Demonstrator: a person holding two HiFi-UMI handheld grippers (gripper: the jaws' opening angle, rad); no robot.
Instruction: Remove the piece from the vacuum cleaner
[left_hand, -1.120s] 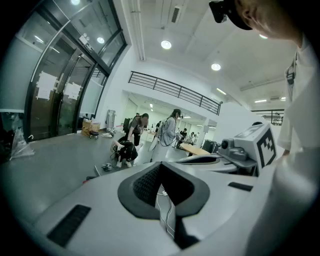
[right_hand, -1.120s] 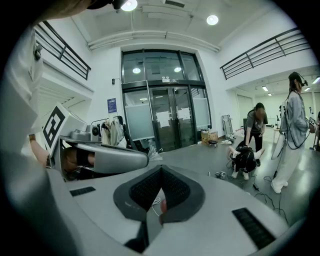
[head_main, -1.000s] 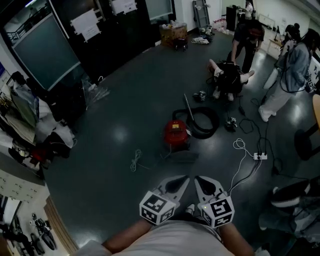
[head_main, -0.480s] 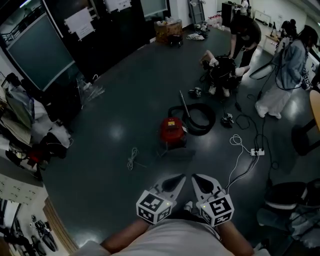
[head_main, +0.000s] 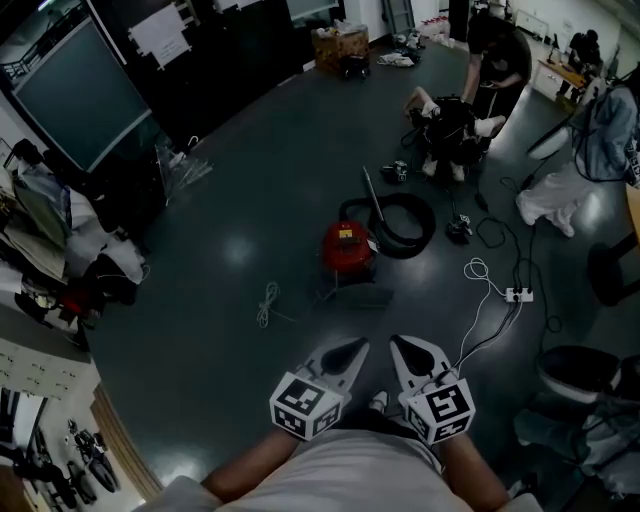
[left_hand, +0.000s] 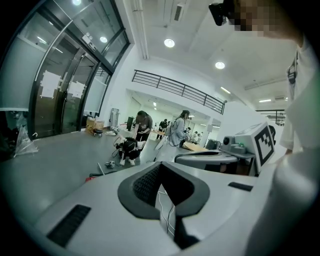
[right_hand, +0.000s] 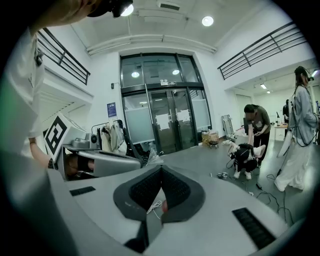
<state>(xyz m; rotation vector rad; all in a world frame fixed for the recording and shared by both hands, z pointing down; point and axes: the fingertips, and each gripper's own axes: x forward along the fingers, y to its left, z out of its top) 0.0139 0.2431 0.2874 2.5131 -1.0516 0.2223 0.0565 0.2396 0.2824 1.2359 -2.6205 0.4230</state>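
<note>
Red vac on floor, well ahead. L gripper & R gripper: fingers pressed together, empty. Risk: vac may drag w/ hose when piece is pulled; cables could trip.

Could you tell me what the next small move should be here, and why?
Probably step forward toward the red vacuum cleaner. It sits on the floor well ahead, while the left claw and right claw hang shut and empty, apparently far short of reaching it.
</note>
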